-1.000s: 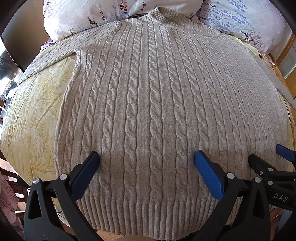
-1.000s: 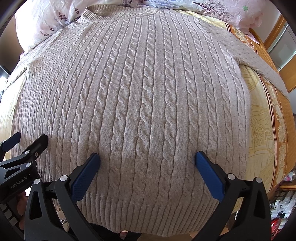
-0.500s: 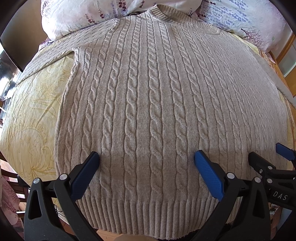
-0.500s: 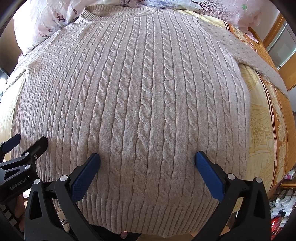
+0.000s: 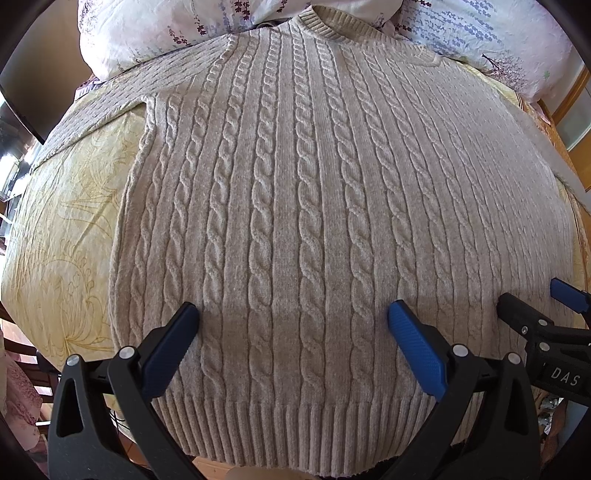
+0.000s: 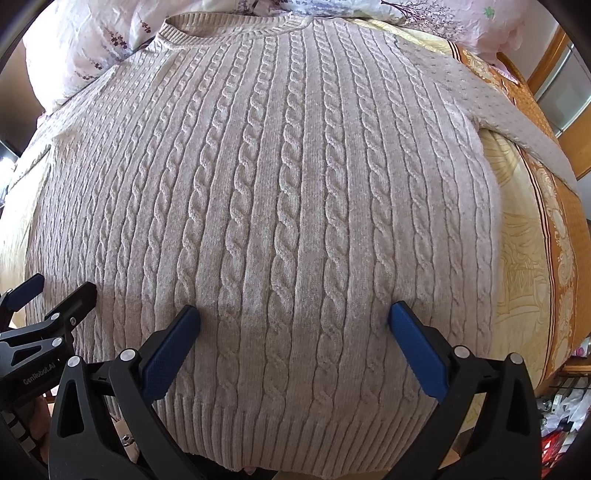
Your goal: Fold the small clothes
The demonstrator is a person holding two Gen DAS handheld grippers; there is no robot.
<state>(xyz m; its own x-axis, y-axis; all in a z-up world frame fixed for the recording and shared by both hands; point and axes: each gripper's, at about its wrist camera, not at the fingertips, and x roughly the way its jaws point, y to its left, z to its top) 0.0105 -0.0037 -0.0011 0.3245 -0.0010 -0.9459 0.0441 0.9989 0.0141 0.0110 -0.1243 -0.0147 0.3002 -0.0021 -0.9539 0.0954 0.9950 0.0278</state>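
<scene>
We see the left gripper (image 5: pixel 293 319) spread wide, its blue pads (image 5: pixel 413 347) far apart and holding nothing, hovering over the lower body of the sweater (image 5: pixel 314 221) just above the ribbed hem (image 5: pixel 295 424); whether the tips actually touch the knit we cannot tell. The right gripper (image 6: pixel 293 319) is the same: jaws wide apart, nothing clamped, poised over the lower part of the sweater near the hem. Each gripper shows at the edge of the other's view, so they sit side by side, the right gripper to the right of the left one. The sweater, a beige cable-knit, lies flat and face-up on the bed (image 5: pixel 66 229), spread on a yellow floral bedspread. Its long axis runs straight away from us: hem nearest the grippers at the bed's edge, round collar (image 5: pixel 325 27) farthest, up against the flowered pillows (image 5: pixel 155 29). Cable ribs run lengthwise from hem to collar. The left sleeve (image 5: pixel 99 107) stretches out sideways to the left across the bedspread. In the right wrist view the right sleeve (image 6: pixel 513 114) angles out and down over the bedspread's orange border (image 6: pixel 554 221). The body looks smooth and unfolded.
</scene>
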